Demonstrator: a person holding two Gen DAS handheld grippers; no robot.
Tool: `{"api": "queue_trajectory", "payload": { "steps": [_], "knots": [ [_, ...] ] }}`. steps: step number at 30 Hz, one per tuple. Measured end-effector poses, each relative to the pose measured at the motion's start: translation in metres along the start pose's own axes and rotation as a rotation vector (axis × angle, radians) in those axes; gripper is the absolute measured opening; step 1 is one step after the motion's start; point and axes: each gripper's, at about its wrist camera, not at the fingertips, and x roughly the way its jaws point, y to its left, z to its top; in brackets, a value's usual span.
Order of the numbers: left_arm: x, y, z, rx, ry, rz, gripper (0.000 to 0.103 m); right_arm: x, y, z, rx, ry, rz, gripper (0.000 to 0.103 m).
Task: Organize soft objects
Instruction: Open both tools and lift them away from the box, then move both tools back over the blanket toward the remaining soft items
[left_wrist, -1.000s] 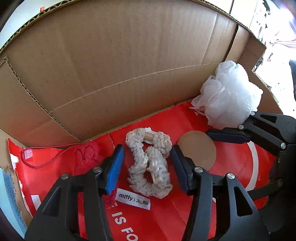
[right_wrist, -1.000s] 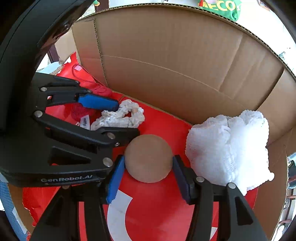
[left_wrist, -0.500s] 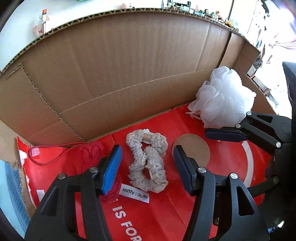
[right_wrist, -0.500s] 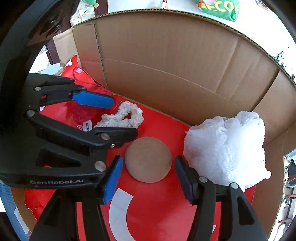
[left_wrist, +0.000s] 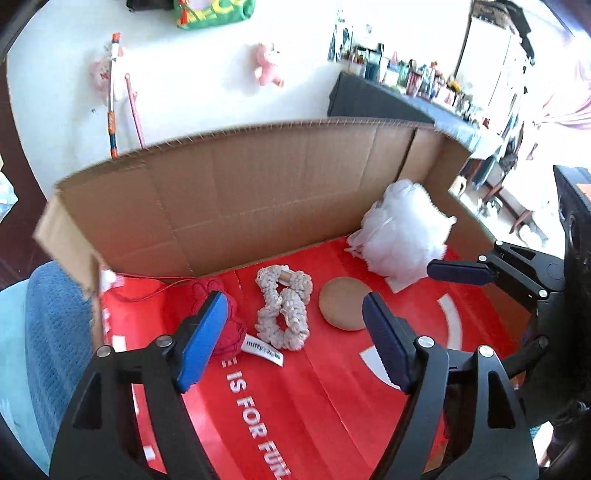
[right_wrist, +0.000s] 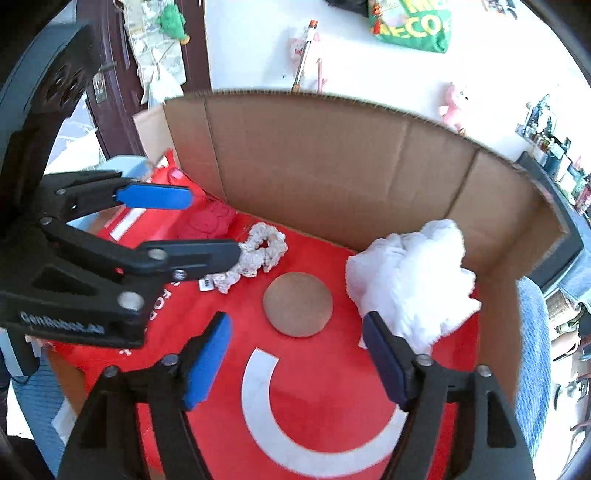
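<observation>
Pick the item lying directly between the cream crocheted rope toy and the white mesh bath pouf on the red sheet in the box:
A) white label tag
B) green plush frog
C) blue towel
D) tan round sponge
D. In the right wrist view the tan round sponge lies on the red sheet with the crocheted rope toy on one side and the white mesh bath pouf on the other.

Red floor, brown walls, pale toys.
Brown cardboard box (left_wrist: 258, 206) over a red liner (left_wrist: 332, 406) with white lettering; cream knitted loop (left_wrist: 282, 308), tan disc (left_wrist: 343, 302), white mesh puff (left_wrist: 402, 236), red knit piece (left_wrist: 229, 328).
</observation>
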Motion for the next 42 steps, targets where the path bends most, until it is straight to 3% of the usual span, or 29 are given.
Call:
{"api": "queue_trajectory", "payload": {
  "steps": [5,14,19,24,32,42],
  "knots": [
    [-0.033,-0.005,-0.013,-0.017,-0.083,0.017,0.081,-0.035,-0.007,-0.013,0.031,-0.068,-0.018,0.087],
    [-0.103,-0.026,-0.049,-0.01,-0.273,0.089,0.089,-0.106,0.019,-0.05,0.064,-0.236,-0.088,0.102],
    [-0.14,-0.041,-0.08,-0.012,-0.374,0.115,0.094,-0.144,0.029,-0.071,0.068,-0.349,-0.208,0.103],
    [-0.172,-0.058,-0.114,-0.004,-0.483,0.156,0.098,-0.181,0.038,-0.101,0.105,-0.451,-0.237,0.103],
    [-0.198,-0.084,-0.162,0.003,-0.578,0.191,0.1,-0.215,0.06,-0.147,0.122,-0.555,-0.259,0.103],
    [-0.195,-0.106,-0.214,0.012,-0.623,0.237,0.101,-0.207,0.081,-0.196,0.146,-0.583,-0.277,0.103]
  ]
}}
